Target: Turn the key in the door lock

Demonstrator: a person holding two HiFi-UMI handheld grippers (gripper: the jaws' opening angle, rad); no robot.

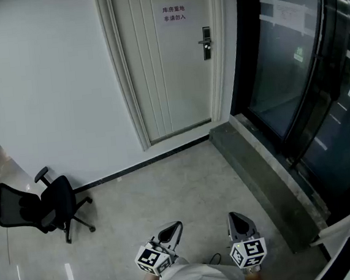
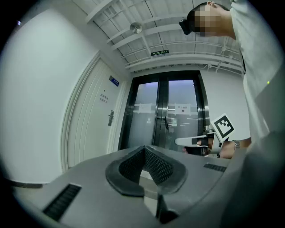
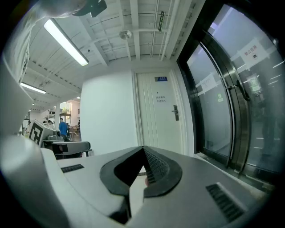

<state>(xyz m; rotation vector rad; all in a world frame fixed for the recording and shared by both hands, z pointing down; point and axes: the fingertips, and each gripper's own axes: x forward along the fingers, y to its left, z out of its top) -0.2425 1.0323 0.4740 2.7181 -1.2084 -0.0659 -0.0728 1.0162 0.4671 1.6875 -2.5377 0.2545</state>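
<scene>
The white door (image 1: 169,75) stands shut at the far side of the floor, several steps ahead of me. Its metal lock and handle (image 1: 206,43) sit on the door's right edge, and also show as the lock (image 2: 110,118) and the lock (image 3: 176,112) in the two gripper views. A key is too small to make out. My left gripper (image 1: 174,227) and right gripper (image 1: 235,218) are low in the head view, side by side and close to my body, far from the door. Both are shut with nothing between the jaws, as the left gripper (image 2: 144,149) and right gripper (image 3: 143,149) show close up.
A black office chair (image 1: 40,208) stands at the left by the white wall. Dark glass doors (image 1: 291,63) line the right side behind a raised stone step (image 1: 258,171). A printed sign (image 1: 174,13) hangs on the white door. Grey tiled floor (image 1: 167,186) lies between me and the door.
</scene>
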